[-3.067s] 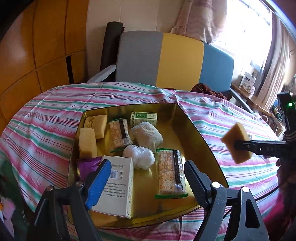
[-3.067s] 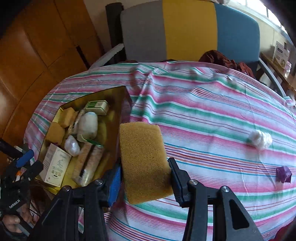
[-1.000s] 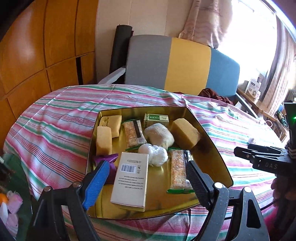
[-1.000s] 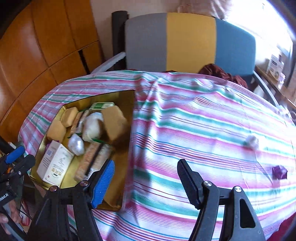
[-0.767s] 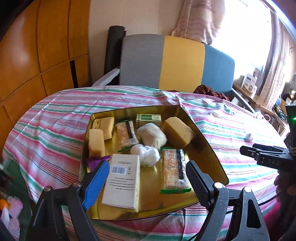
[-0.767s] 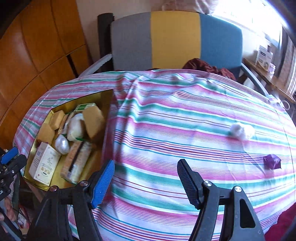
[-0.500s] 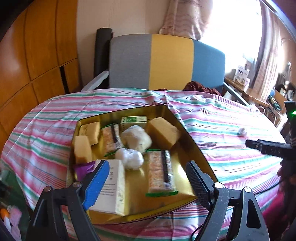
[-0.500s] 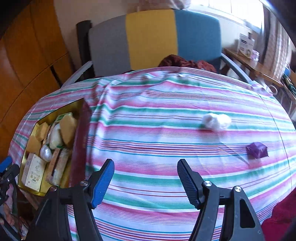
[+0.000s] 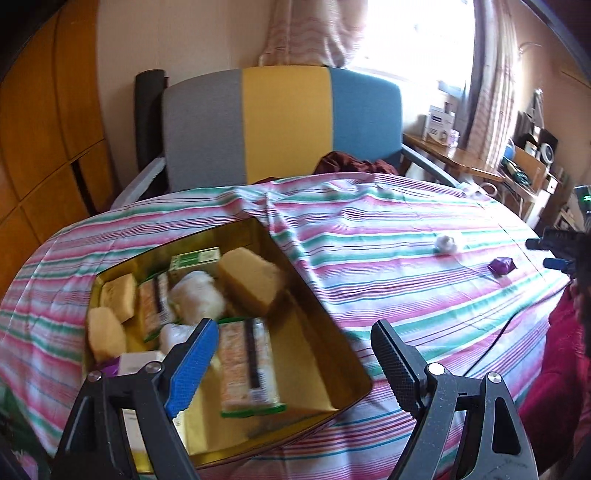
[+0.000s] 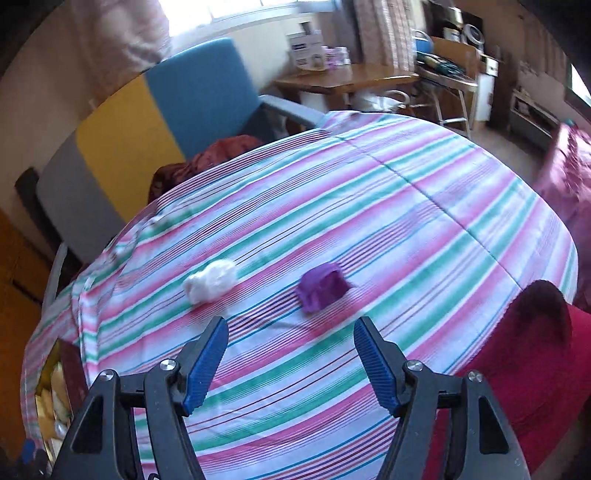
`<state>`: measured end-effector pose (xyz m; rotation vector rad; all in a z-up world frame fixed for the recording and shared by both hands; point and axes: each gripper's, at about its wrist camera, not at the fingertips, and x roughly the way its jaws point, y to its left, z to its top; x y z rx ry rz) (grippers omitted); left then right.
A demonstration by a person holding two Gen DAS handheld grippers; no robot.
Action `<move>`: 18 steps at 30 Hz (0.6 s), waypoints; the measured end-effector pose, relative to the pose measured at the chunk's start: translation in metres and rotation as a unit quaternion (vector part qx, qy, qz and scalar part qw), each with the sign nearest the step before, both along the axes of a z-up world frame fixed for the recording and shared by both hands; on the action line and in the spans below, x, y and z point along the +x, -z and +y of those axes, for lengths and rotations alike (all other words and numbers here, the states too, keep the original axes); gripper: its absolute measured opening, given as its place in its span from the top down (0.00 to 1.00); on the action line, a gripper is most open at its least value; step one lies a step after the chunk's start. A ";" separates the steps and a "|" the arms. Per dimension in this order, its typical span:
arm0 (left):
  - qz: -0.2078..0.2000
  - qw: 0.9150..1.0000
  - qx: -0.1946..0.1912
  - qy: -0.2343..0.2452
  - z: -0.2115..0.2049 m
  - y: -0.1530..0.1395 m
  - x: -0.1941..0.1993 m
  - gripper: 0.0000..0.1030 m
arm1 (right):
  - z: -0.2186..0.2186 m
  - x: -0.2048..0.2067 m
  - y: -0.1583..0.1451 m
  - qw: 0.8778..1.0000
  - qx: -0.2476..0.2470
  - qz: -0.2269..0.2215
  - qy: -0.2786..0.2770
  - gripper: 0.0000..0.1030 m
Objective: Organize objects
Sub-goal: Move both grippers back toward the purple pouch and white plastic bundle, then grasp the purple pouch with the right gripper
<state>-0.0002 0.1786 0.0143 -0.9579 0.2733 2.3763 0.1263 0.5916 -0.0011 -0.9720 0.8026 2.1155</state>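
Bright window [image 9: 413, 33] glare, motion blur, fisheye-warped dark corners

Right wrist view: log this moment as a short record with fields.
right hand-held gripper: open, empty, above the striped tablecloth
purple wrapped item: loose on the cloth, just ahead of the fingers
white wad: loose on the cloth, left of the purple item
gold tray: holds sponges, packets, boxes
left hand-held gripper: open, empty, over the tray's near edge
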 end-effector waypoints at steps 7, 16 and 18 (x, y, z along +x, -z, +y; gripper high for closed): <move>-0.009 0.999 -0.009 0.035 0.036 0.004 0.002 0.17 | 0.054 0.014 0.020 0.996 -0.069 -0.005 0.047 0.30; -0.017 0.997 -0.022 0.074 0.077 0.008 0.003 0.17 | 0.063 -0.063 0.053 0.990 -0.038 -0.113 -0.075 0.31; -0.024 0.996 -0.023 0.079 0.085 0.010 0.002 0.17 | 0.064 -0.079 0.060 0.985 -0.038 -0.136 -0.103 0.31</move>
